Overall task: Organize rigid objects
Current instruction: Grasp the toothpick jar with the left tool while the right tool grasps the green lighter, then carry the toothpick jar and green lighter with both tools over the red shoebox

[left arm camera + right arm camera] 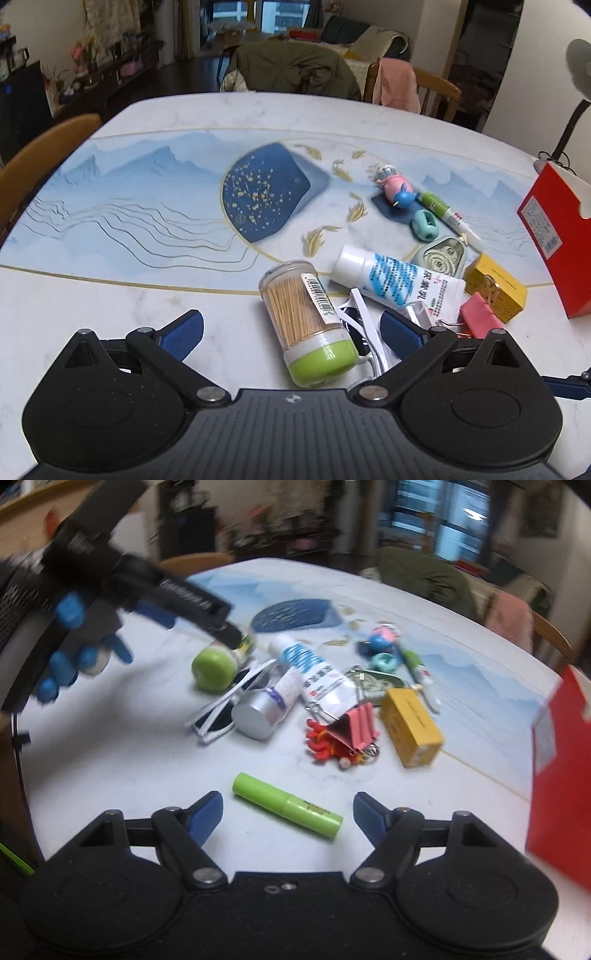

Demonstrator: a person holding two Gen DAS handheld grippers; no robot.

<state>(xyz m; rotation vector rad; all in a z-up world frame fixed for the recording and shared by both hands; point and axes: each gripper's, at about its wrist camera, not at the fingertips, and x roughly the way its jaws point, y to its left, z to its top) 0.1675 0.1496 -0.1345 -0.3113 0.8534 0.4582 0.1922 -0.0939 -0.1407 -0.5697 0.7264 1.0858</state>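
Observation:
My left gripper (291, 334) is open, its jaws on either side of a toothpick jar (308, 325) with a green lid that lies on its side on the table. White sunglasses (364, 332) lie right of the jar. My right gripper (288, 818) is open and just behind a green tube (286, 805) lying flat. In the right wrist view the left gripper (231, 633) reaches down over the green-lidded jar (214, 668). A white and blue tube (399, 282) and a silver-capped bottle (264, 709) lie in the pile.
A red box (557, 240) stands at the right; it also shows in the right wrist view (561, 775). A yellow box (412, 725), pink binder clip (356, 725), red keychain (325, 744), teal ring (424, 225), small toy (397, 188) and green glue tube (445, 214) crowd the middle. Chairs surround the table (110, 295).

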